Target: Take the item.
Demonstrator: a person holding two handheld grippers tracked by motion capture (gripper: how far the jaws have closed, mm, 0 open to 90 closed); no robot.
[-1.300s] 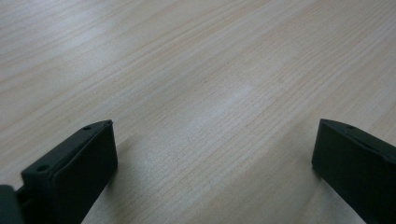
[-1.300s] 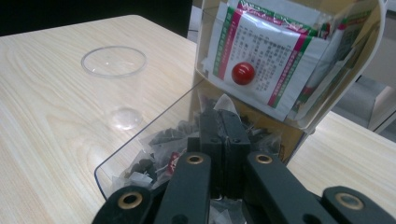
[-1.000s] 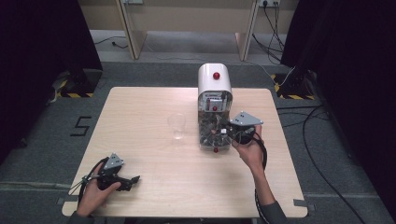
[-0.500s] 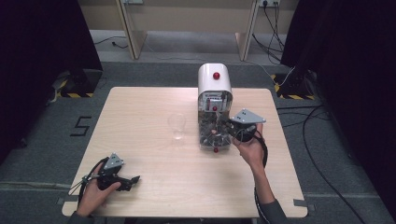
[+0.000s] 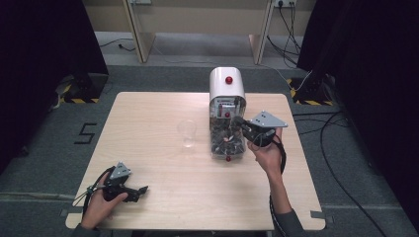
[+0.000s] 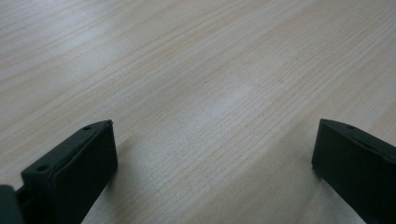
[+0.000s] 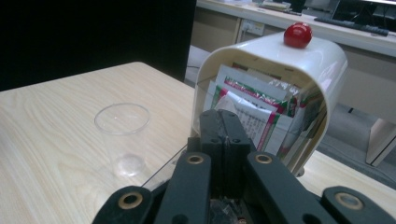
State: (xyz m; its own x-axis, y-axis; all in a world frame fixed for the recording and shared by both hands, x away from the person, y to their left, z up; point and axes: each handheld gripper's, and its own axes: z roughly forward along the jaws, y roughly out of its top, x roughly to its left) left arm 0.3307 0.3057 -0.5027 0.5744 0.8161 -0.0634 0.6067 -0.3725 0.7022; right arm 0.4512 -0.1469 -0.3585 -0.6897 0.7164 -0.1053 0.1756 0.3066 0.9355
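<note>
Reaching into the dispenser (image 5: 227, 89) mid-frame, the right gripper (image 5: 240, 123) has its jaws pressed together, probably picking a packet. Lower left, the left gripper (image 5: 141, 190) rests wide open, idle.

Looks like a lab or test room set up inside an office. A lone light-wood table (image 5: 163, 133) sits mid-frame on grey carpet (image 5: 59, 148), with a black "5" (image 5: 85, 133) marked on the floor at the left. Dark curtains (image 5: 44, 49) close off the upper left and upper right corners, and there's hazard-striped tape (image 5: 74, 100) at their feet. Cables (image 5: 341, 148) snake over the floor on the right, up to wall sockets (image 5: 284, 3) at the top edge. In the right gripper view, office desks (image 7: 359, 42) sit in the upper right.
</note>
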